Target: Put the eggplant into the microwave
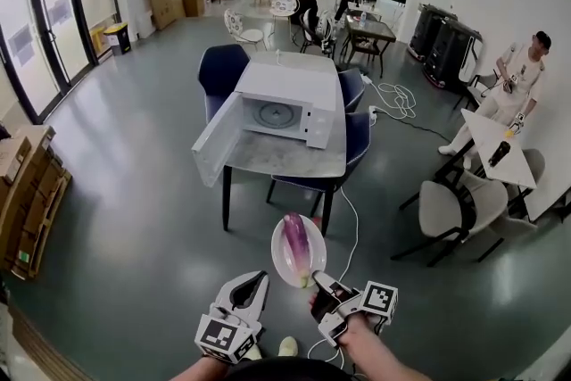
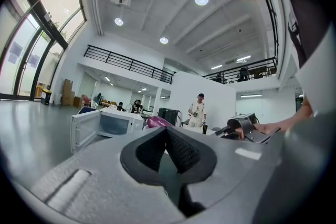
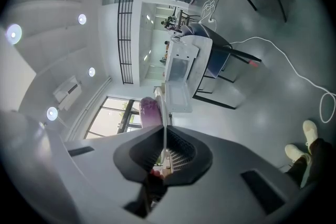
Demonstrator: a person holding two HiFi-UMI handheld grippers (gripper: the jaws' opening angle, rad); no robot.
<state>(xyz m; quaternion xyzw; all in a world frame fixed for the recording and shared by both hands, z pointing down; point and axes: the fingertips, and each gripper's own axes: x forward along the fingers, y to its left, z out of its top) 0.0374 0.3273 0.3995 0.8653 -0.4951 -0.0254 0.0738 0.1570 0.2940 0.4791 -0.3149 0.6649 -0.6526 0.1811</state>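
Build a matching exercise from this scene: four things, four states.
Things:
1. eggplant
2. plate
3. microwave door
4. left gripper

States:
A. swung open
B. holding nothing
C. clamped at its rim by the right gripper
D. lying on the plate

Pairs: 1-D, 2-C, 3-A, 4-B

A large open office-like hall: polished grey floor [image 1: 134, 192], tall glass doors [image 1: 53, 22], a railed mezzanine [image 2: 126, 60], stacked cardboard boxes [image 1: 165, 0], people [image 1: 306, 3] seated around tables [image 1: 370, 29].
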